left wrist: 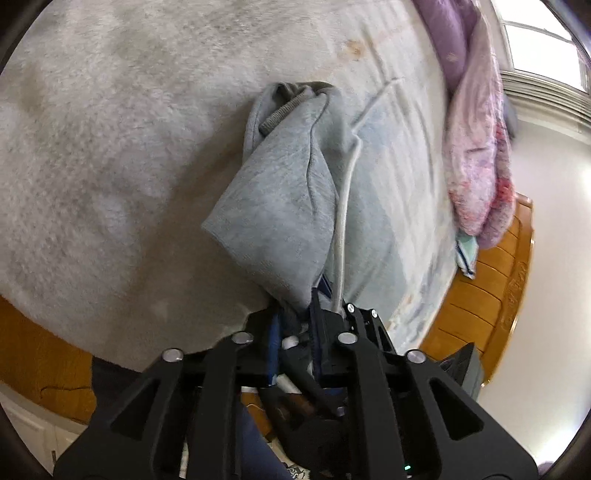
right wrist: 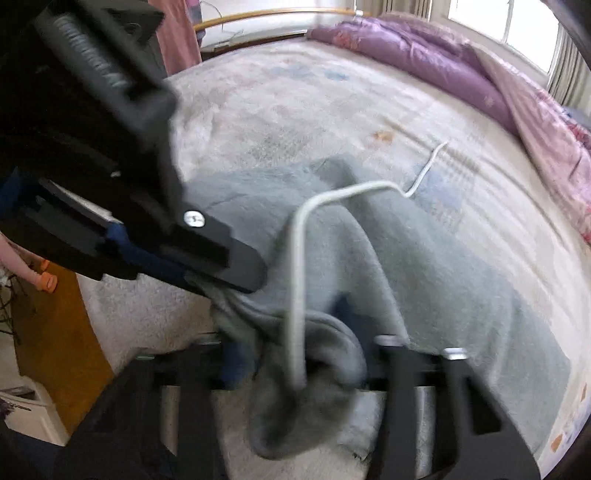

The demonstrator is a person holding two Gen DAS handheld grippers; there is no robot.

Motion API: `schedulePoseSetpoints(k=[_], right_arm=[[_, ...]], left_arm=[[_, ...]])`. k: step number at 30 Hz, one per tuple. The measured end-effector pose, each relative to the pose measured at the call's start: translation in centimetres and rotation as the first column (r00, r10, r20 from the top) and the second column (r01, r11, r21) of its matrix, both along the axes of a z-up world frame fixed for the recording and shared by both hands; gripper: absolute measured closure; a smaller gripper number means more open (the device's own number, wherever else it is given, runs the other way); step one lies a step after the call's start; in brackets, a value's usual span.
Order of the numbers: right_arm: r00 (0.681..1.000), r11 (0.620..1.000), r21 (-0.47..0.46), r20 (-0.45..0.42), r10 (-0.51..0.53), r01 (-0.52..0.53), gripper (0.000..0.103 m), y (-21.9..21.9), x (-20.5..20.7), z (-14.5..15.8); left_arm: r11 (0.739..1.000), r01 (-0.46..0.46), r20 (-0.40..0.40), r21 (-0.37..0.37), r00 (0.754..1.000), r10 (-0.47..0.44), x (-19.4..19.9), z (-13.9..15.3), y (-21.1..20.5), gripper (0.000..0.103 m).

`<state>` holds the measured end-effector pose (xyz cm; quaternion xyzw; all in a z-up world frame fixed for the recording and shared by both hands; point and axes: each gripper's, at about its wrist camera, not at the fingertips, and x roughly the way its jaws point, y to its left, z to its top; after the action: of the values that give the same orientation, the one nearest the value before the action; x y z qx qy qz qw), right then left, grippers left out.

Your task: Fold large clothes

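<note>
A grey garment [left wrist: 280, 192] with a white drawstring [left wrist: 341, 221] lies partly on the bed. One bunched end of it is raised, and my left gripper [left wrist: 299, 306] is shut on that end. In the right wrist view the same left gripper [right wrist: 229, 273] comes in from the left and pinches the grey garment [right wrist: 424, 266] at its edge. The drawstring [right wrist: 299, 258] loops down into my right gripper [right wrist: 310, 362]. A thick grey fold fills the gap between its fingers, which look shut on it; this part is blurred.
A pale fleecy bed cover [left wrist: 110, 147] spreads under the garment. A purple and pink quilt [right wrist: 443, 59] is heaped along the far side by the window [right wrist: 509, 22]. The wooden bed frame [left wrist: 491, 280] edges the mattress, with floor beyond it.
</note>
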<state>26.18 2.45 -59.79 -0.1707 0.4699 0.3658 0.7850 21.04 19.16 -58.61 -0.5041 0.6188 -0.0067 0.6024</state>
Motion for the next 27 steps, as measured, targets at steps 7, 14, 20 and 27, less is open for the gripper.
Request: schedulePoseSetpoints(k=[7, 14, 20, 27], right_arm=[[0.994, 0.995, 0.070, -0.091, -0.061, 0.067, 0.087, -1.5, 0.6, 0.8], [0.941, 0.939, 0.235, -0.286, -0.180, 0.251, 0.090, -6.6, 3.4, 2.3], [0.854, 0.812, 0.368, -0.441, -0.277, 0.453, 0.091, -14.7, 5.3, 4.8], [0.709, 0.618, 0.410, -0.598, -0.373, 0.671, 0.091, -25.8, 5.0, 5.3]], left_arm=[[0.989, 0.014, -0.015, 0.144, 1.000, -0.012, 2.6, 0.6, -0.8, 0.049], [0.876, 0.201, 0.062, 0.440, 0.966, -0.252, 5.4, 4.6, -6.7, 0.090], [0.804, 0.225, 0.178, 0.551, 0.909, -0.376, 6.1, 9.9, -14.6, 0.092], [0.737, 0.305, 0.246, 0.603, 0.807, -0.536, 6.5, 12.3, -27.2, 0.091]])
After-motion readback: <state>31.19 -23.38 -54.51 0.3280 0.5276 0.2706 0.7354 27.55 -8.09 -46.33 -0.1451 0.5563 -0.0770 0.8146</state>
